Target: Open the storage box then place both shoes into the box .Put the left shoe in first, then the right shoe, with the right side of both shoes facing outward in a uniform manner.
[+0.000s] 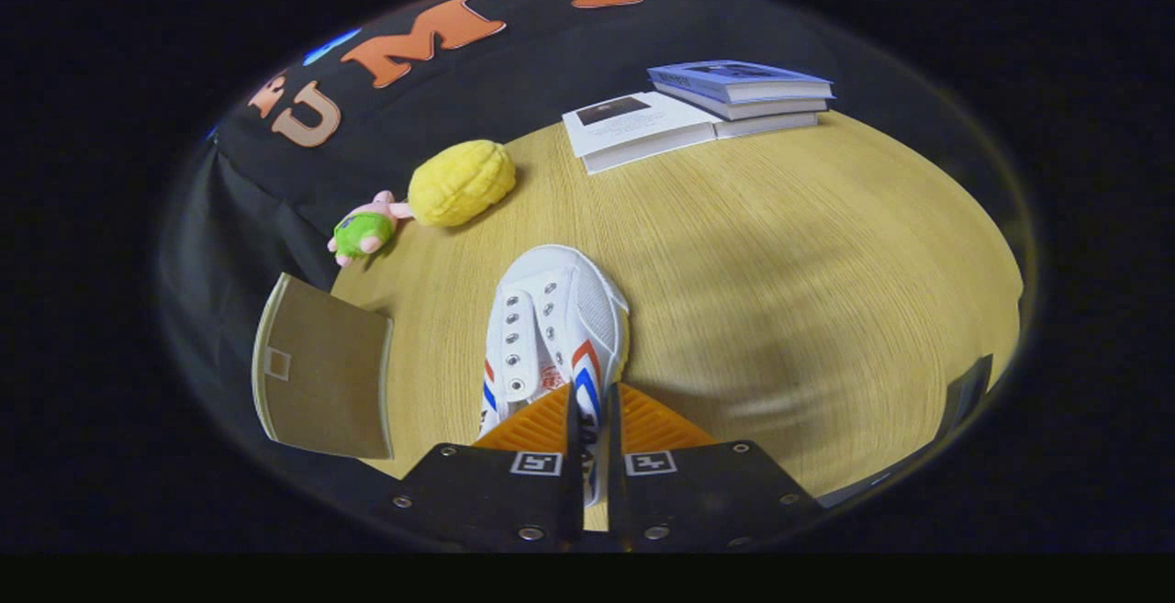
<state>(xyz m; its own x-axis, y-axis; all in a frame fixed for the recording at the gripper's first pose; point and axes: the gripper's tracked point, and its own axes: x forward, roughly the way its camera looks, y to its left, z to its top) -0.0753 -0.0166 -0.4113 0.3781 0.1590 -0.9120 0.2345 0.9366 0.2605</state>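
Orange fingers (pixel 551 421) of gripper (pixel 592 415) pinch narrowly on white shoe (pixel 555 328) above wooden table (pixel 780 245); a firm, level hold should keep its right side outward toward the box.

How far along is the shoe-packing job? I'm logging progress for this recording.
Done: the brown cardboard flap beside the fingers suggests the box is open, though its inside is hidden. In hand: the hand-held gripper is shut on the white canvas shoe with red and blue stripes, pinching its side wall above the wooden table. Left: placing this shoe, then the other.
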